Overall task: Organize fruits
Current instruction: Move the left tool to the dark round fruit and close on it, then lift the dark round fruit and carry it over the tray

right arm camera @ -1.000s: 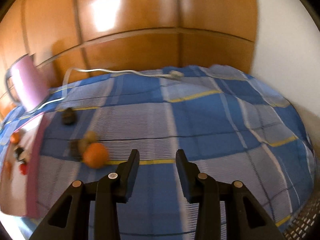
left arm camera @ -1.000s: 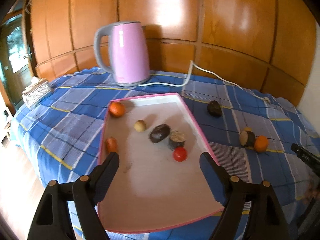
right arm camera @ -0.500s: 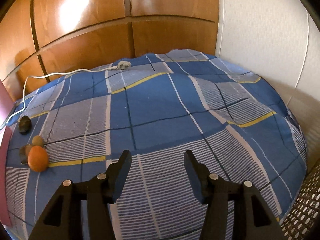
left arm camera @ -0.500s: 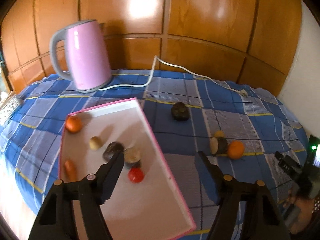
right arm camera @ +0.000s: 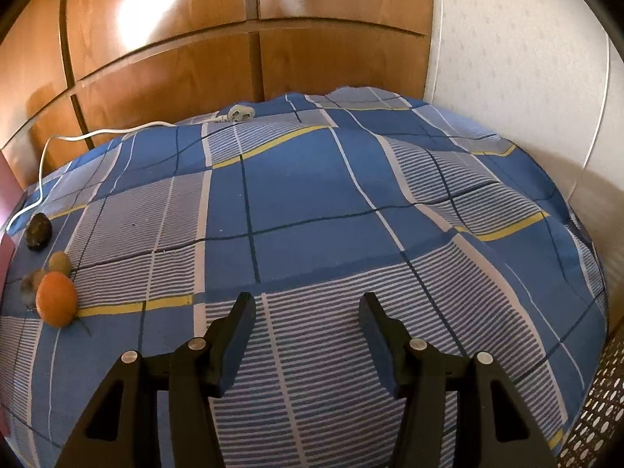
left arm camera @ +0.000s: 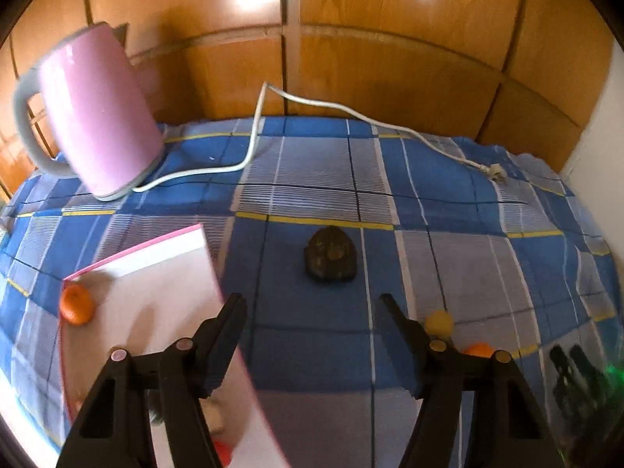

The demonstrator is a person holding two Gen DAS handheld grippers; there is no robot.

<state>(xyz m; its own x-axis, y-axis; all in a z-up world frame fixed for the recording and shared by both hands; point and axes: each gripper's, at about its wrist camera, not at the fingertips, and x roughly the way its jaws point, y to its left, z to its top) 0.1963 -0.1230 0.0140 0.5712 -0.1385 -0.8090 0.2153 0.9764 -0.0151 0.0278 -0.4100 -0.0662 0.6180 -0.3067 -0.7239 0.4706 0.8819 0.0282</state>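
The left tongs (left arm camera: 312, 308) hang released over the blue plaid tablecloth (left arm camera: 448, 202), nothing between them; their jaws have just been narrowing a little. Just ahead of them a dark, rough-skinned fruit (left arm camera: 330, 254) lies alone near the middle of the table. The pink-rimmed tray (left arm camera: 156, 269) sits toward the table's left edge, with a tangerine (left arm camera: 76, 305) in its far left corner and a red fruit (left arm camera: 223, 453) half hidden behind the left finger. A small yellowish fruit (left arm camera: 440, 321) and an orange (left arm camera: 479, 350) lie close together on the cloth, just past the right finger. A pink kettle (left arm camera: 91, 117) stands at the far left corner, its white cord (left arm camera: 351, 111) trailing along the far edge. The right tongs (right arm camera: 307, 308) are released too, having just been widening, over bare cloth; the orange lies far to their left.
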